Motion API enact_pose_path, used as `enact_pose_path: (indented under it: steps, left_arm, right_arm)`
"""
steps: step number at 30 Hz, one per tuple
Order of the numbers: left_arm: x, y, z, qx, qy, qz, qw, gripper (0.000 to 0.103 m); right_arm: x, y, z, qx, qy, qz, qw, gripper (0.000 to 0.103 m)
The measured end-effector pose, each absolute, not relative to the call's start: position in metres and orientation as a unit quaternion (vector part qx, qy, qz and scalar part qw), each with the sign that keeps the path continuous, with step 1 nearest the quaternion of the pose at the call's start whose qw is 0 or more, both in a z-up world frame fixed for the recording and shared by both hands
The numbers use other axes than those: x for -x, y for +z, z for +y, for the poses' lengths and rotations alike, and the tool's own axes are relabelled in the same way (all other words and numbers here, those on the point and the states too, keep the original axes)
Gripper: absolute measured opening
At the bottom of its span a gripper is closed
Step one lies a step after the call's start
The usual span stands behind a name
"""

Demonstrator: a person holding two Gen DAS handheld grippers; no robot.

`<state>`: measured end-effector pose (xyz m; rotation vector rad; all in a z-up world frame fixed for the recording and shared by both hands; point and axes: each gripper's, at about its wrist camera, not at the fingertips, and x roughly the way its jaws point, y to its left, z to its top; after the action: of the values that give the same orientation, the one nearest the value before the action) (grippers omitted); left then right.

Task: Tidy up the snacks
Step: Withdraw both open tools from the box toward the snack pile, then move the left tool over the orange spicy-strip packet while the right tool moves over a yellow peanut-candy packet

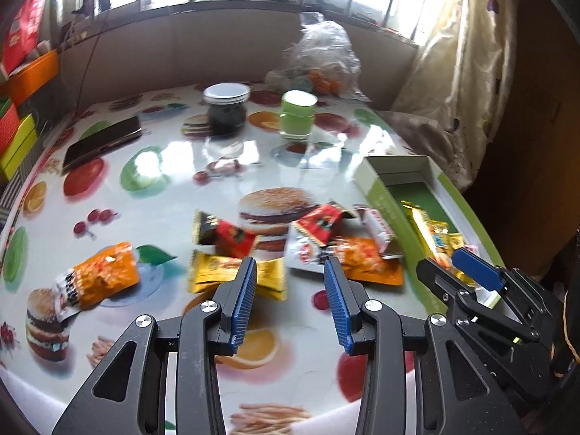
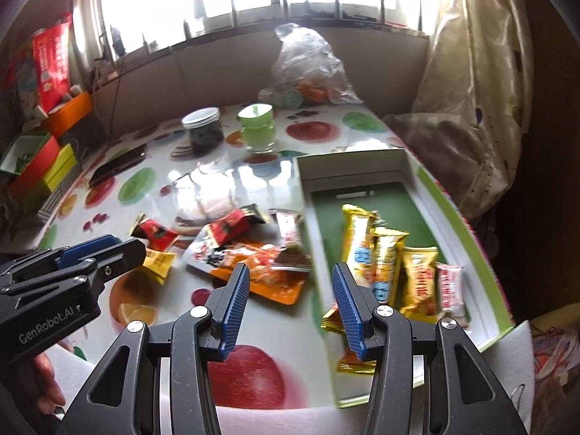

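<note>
Loose snack packets lie on the fruit-print table: an orange pouch (image 1: 99,275) at the left, a yellow packet (image 1: 217,272), red packets (image 1: 232,237) and a white-and-orange pouch (image 1: 348,257). A green-and-white box (image 2: 409,161) at the right holds gold bars (image 2: 377,250) and a pink-white bar (image 2: 449,286). My left gripper (image 1: 290,279) is open and empty, just above the yellow packet. My right gripper (image 2: 290,282) is open and empty over the box's left wall, beside the orange pouch (image 2: 268,272). It also shows in the left wrist view (image 1: 453,264).
A dark jar (image 1: 226,108) and a green jar (image 1: 297,114) stand at the back of the table. A phone (image 1: 103,141) lies at the back left. A clear plastic bag (image 1: 319,58) sits behind the jars. Coloured boxes (image 1: 21,108) stand off the table's left. A curtain (image 1: 460,65) hangs right.
</note>
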<state>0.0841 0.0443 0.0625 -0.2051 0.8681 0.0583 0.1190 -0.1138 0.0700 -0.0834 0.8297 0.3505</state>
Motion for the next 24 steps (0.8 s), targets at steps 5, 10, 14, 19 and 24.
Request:
enact_pose_path:
  steps: [5,10,14,19,24]
  left_arm:
    - [-0.081,0.058,0.06,0.107,0.039,0.422,0.9,0.04]
    - [-0.076,0.052,0.075,0.114,0.046,0.422,0.898,0.04]
    - [-0.072,0.047,0.088,0.112,0.06,0.429,0.894,0.04]
    - [-0.067,0.043,0.106,0.118,0.068,0.431,0.892,0.04]
    - [-0.062,0.04,0.123,0.114,0.086,0.432,0.89,0.04]
  right_arm:
    - [-0.118,0.067,-0.101,0.046,0.183,0.403,0.895,0.047]
    - [-0.118,0.061,-0.088,0.053,0.197,0.408,0.89,0.047]
    - [-0.118,0.056,-0.076,0.053,0.218,0.412,0.883,0.047]
    - [-0.118,0.051,-0.058,0.058,0.252,0.414,0.873,0.047]
    - [-0.115,0.049,-0.04,0.068,0.29,0.406,0.864,0.047]
